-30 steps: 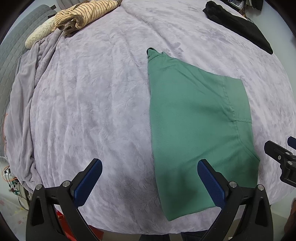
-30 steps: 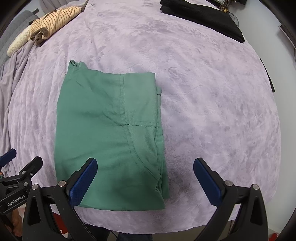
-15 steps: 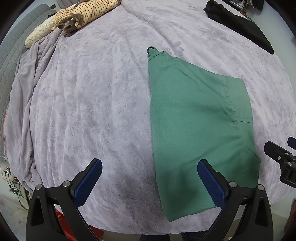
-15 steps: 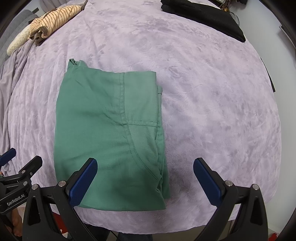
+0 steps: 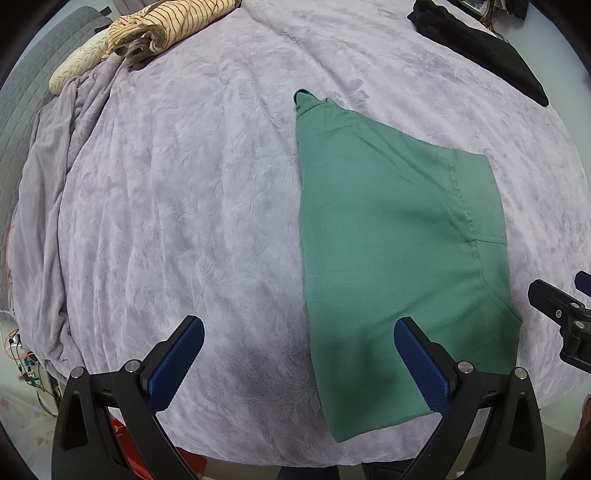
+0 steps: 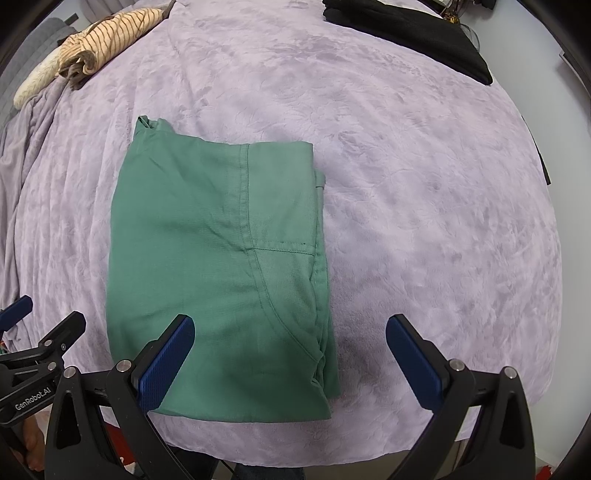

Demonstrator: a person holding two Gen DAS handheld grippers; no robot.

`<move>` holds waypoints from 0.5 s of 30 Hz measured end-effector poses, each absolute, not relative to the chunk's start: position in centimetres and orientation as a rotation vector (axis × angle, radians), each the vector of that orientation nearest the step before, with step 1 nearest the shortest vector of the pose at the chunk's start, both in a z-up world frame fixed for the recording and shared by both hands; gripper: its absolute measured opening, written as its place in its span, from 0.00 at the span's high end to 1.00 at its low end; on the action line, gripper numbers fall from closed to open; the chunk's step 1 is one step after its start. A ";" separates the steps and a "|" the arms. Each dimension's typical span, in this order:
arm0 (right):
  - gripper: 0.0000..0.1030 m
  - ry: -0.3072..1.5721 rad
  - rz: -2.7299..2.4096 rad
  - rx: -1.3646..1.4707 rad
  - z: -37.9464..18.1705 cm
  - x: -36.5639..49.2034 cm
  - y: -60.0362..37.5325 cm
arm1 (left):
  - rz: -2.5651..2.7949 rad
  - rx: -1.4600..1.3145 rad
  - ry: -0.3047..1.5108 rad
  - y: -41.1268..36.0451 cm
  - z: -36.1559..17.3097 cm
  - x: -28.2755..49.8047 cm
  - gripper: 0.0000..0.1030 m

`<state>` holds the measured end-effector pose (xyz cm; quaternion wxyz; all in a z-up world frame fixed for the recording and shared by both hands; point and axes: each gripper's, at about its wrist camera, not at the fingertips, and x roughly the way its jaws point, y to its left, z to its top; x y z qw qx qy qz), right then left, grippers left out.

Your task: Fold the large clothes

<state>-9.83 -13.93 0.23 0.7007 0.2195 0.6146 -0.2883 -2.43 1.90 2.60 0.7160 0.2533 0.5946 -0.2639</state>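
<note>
A green garment (image 5: 391,236) lies folded flat on the lilac blanket (image 5: 184,206), with its near edge by the bed's front edge; in the right wrist view it (image 6: 218,266) forms a neat rectangle. My left gripper (image 5: 295,354) is open and empty, hovering above the garment's near left edge. My right gripper (image 6: 291,354) is open and empty above the garment's near right corner. The right gripper's tip shows at the right of the left wrist view (image 5: 561,314), and the left gripper shows at the left of the right wrist view (image 6: 33,339).
A striped tan garment (image 5: 173,26) and a cream item (image 5: 77,70) lie at the far left of the bed. A black garment (image 5: 480,48) lies folded at the far right. The blanket bunches at the left edge (image 5: 40,221). A red object (image 5: 125,439) sits below the bed.
Both grippers have drifted very slightly; the garment sits a touch lower in the views. Nothing was taken hold of or let go.
</note>
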 end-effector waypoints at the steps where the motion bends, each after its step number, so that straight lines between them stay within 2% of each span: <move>1: 0.00 1.369 -0.642 0.489 0.3 -9.8 -13.9 | -0.585 0.560 1.317 1.9 2.6 -2.4 0.00; 15: 0.00 1.371 -0.639 0.489 0.2 -9.8 -14.2 | -0.586 0.566 1.316 1.9 2.6 -2.6 0.00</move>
